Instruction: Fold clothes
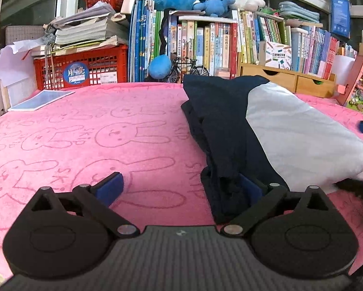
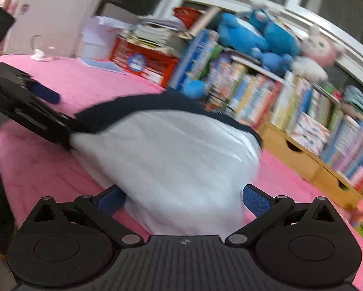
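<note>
While a navy-and-white garment (image 1: 266, 126) lies bunched into a compact bundle on the pink rabbit-print blanket (image 1: 96, 133), the left gripper (image 1: 181, 189) sits low over the bed with its jaws spread wide. Its right blue pad is tucked against the dark near corner of the cloth and its left pad stands over bare blanket, so nothing is clamped. A crowded bookshelf (image 1: 205, 43) fills the background.

From the right wrist, in a motion-blurred frame, the right gripper (image 2: 183, 200) also stands fully open. The white panel of the garment (image 2: 176, 160) bulges between its pads, which do not pinch it; the left gripper (image 2: 35, 106) shows at the bundle's far corner.

Judging by the layered shape, the folding looks largely done and both tools appear to have let go; only tidying or squaring the edges seems left.
</note>
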`<state>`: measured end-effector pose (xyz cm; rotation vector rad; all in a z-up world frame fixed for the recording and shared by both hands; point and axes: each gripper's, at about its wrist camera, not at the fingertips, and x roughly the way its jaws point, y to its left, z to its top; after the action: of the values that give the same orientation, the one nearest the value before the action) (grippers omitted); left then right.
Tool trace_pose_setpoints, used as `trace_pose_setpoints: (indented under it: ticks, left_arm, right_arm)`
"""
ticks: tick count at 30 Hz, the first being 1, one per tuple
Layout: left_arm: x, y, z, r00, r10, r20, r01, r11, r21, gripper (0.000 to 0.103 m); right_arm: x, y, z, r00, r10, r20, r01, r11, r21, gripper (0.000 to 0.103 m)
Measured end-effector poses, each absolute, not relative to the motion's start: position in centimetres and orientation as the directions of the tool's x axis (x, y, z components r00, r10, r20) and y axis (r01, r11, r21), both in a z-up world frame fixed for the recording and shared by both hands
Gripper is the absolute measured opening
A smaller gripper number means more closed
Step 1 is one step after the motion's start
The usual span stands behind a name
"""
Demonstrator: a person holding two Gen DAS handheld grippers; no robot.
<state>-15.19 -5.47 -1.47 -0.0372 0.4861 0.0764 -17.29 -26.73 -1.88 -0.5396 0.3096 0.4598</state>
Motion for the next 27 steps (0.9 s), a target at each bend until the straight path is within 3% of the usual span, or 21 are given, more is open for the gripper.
trace_pose_setpoints:
  ticks: [3, 6, 10, 15, 18, 20, 21, 27]
  left_arm:
    - [-15.2, -5.5, -1.5, 0.883, 0.065, -0.465, -0.082, 0.996, -0.017, 0.103]
    - [-15.2, -5.5, -1.6, 0.884, 0.066, -0.464, -0.083, 0.996, -0.016, 0.103]
    - [-15.2, -5.5, -1.5, 0.88, 0.068, -0.47, -0.084, 0.996, -0.014, 0.103]
    - [-15.1, -5.4, -1.4, 0.874, 0.067, -0.481, -0.083, 0.996, -0.011, 0.103]
    - [-15.2, -5.7, -1.4, 0.878, 0.055, -0.475, -0.068, 0.998, -0.01, 0.103]
    - [-15.3, -5.8, -1.6, 0.882, 0.062, -0.467, -0.075, 0.997, -0.01, 0.103]
    - [-15.3, -5.8, -1.6, 0.882, 0.063, -0.466, -0.077, 0.997, -0.009, 0.103]
    - [-15.2, -5.5, -1.4, 0.881, 0.041, -0.472, -0.051, 0.999, -0.009, 0.103]
  right_arm:
    - [-16.2, -32.3, -1.0, 0.864, 0.257, -0.433, -0.406, 0.864, -0.297, 0.103]
    - [-16.3, -34.8, -0.4, 0.839, 0.299, -0.454, -0.395, 0.909, -0.133, 0.103]
    - [-17.8, -29.4, -0.8, 0.851, 0.32, -0.416, -0.458, 0.84, -0.291, 0.103]
    - [-17.2, -26.3, -1.8, 0.914, 0.206, -0.348, -0.366, 0.788, -0.495, 0.103]
    - [-16.2, -30.6, -2.1, 0.942, 0.114, -0.317, -0.278, 0.794, -0.541, 0.103]
    - [-15.1, -32.2, -1.5, 0.902, 0.131, -0.411, -0.311, 0.858, -0.408, 0.102]
    - [-14.9, -31.8, -1.5, 0.903, 0.108, -0.417, -0.291, 0.866, -0.407, 0.103]
    - [-15.7, -28.1, -2.3, 0.945, 0.044, -0.324, -0.236, 0.778, -0.583, 0.1]
